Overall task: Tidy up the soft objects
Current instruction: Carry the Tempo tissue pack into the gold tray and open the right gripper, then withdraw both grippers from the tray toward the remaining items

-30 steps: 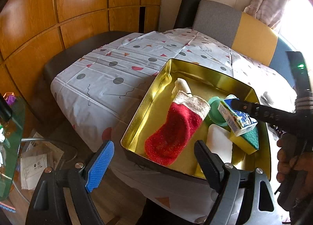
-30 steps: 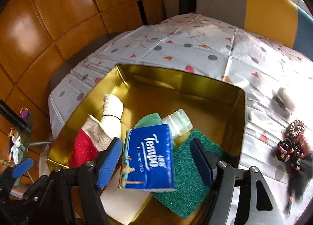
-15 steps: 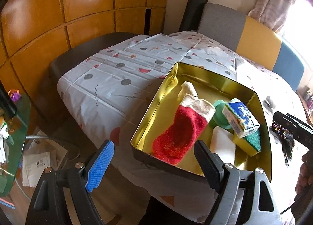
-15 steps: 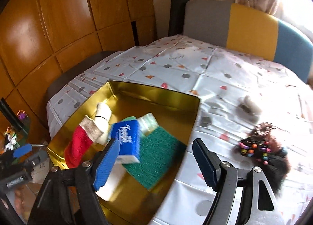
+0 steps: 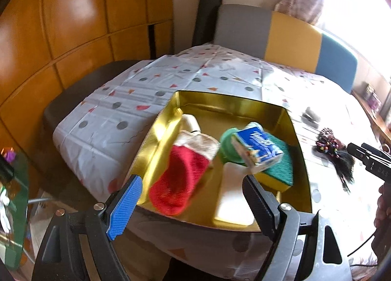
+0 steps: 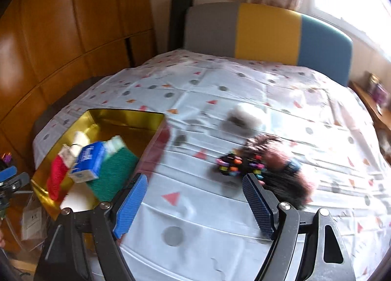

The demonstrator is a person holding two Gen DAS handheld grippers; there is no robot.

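1. A table under a dotted cloth [image 6: 220, 100] stands before wood panels and a striped bench back; a gold tin [image 5: 300, 159] sits near its edge.
2. The bead-and-hair pile [image 6: 264, 168] is smeared by blur, and a pale lump [image 6: 246, 116] beyond it cannot be identified.
3. A second ago the tissue pack [image 5: 259, 149] sat between the right gripper's [image 6: 195, 200] fingers; now it lies in the tin atop the green sponge [image 5: 281, 168], long axis slanting toward the far corner.
4. That gripper's jaws are opening, empty, over bare cloth.
5. The left gripper [image 5: 193, 198] hangs spread and empty before the red stocking [image 5: 180, 178], toe nearest, cuff away.
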